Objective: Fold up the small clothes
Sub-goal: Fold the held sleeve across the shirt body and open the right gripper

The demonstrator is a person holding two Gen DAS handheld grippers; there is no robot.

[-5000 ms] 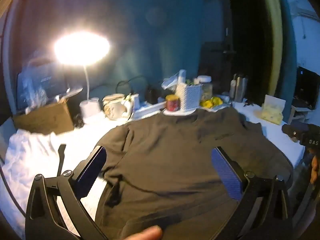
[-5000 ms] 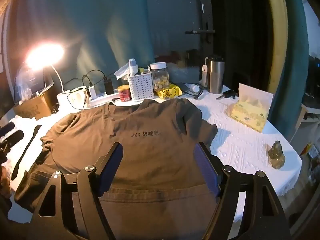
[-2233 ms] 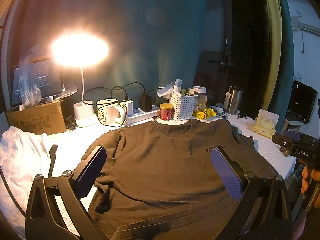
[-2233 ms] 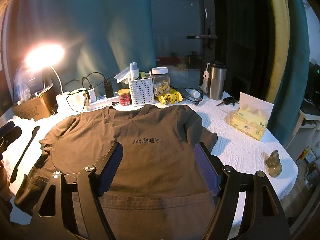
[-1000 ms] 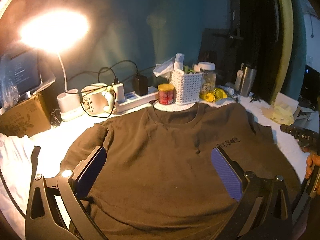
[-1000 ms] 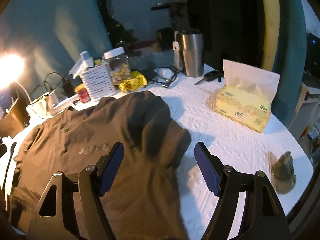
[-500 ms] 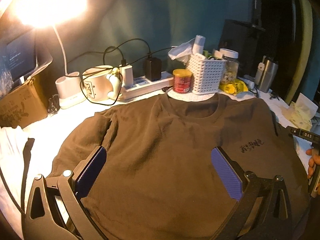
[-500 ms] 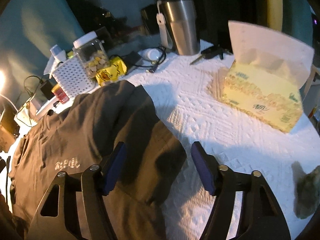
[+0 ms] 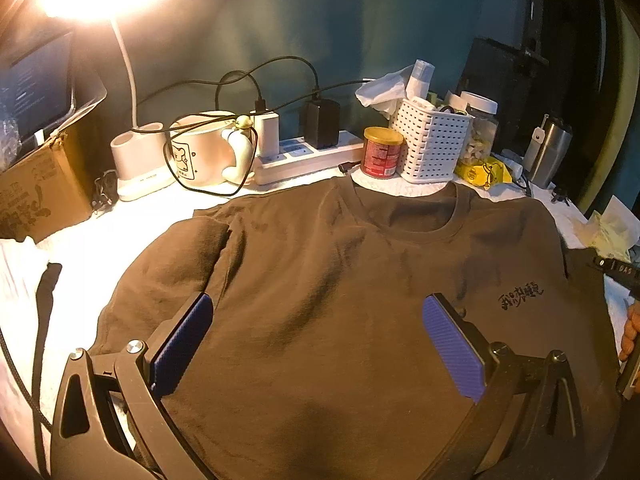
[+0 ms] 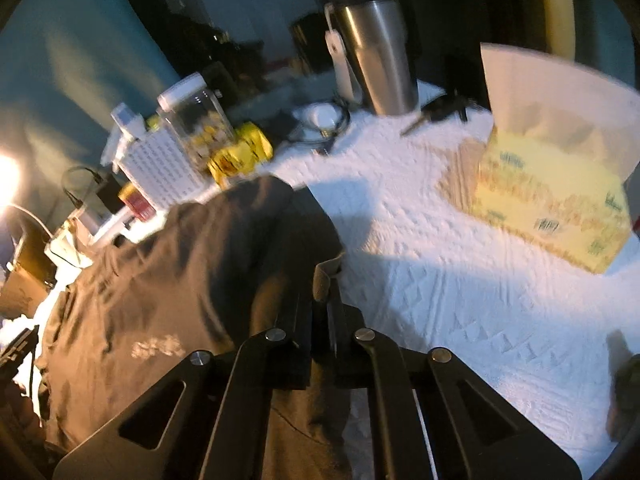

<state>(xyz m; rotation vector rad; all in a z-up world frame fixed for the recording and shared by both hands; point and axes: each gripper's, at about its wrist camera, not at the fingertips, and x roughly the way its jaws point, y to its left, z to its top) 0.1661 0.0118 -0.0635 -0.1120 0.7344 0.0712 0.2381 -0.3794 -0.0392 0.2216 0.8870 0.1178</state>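
A dark brown T-shirt lies spread flat on the white-covered table, neck toward the clutter at the back, small lettering on its chest. My left gripper hovers open above the shirt's left half, its blue pads wide apart with nothing between them. In the right wrist view the same T-shirt fills the left side. My right gripper has its jaws shut on the edge of the shirt's right sleeve, and a small fold of cloth sticks up between the tips. A hand and part of the right gripper show at the left wrist view's right edge.
Along the back stand a lit desk lamp, a mug, a power strip, a red tin, a white basket and a jar. A steel tumbler and a yellow tissue box sit right of the shirt.
My right gripper has shut its wide-open jaws on the sleeve edge and come lower and closer to the table. My left gripper has moved forward and down over the shirt, staying open.
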